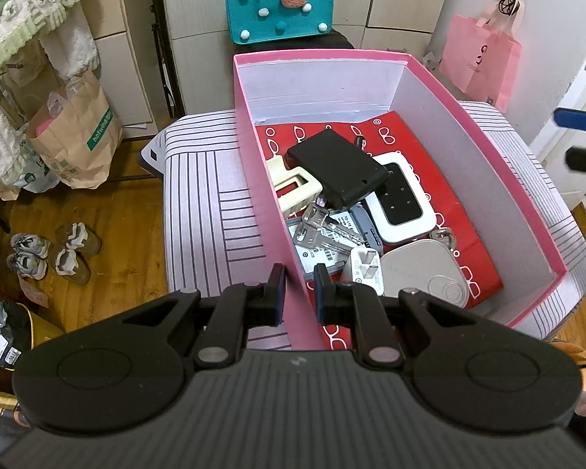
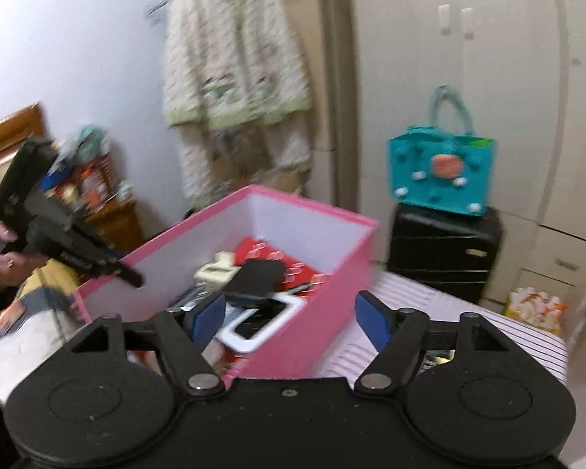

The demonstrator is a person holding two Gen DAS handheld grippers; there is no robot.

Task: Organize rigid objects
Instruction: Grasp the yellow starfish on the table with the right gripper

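My left gripper [image 1: 300, 291] is clamped on the near side wall of the pink box [image 1: 488, 148], one finger outside and one inside the rim. The box sits on a striped surface [image 1: 199, 195]. On its red patterned lining lies a heap of rigid things: a black rectangular case [image 1: 338, 170] on top, a cream plastic piece [image 1: 293, 189] touching its left side, a white device with a black touch panel [image 1: 400, 199] just beside it, silver keys [image 1: 324, 230], a white plug adapter [image 1: 365, 269] and a grey rounded gadget [image 1: 426, 277] nearest the gripper.

My right gripper [image 2: 289, 318] has its jaws well apart with nothing between the pads; it hangs over the box's near corner, and its view is blurred. A teal felt bag [image 2: 441, 172] stands on a black suitcase [image 2: 445, 250] behind the box.
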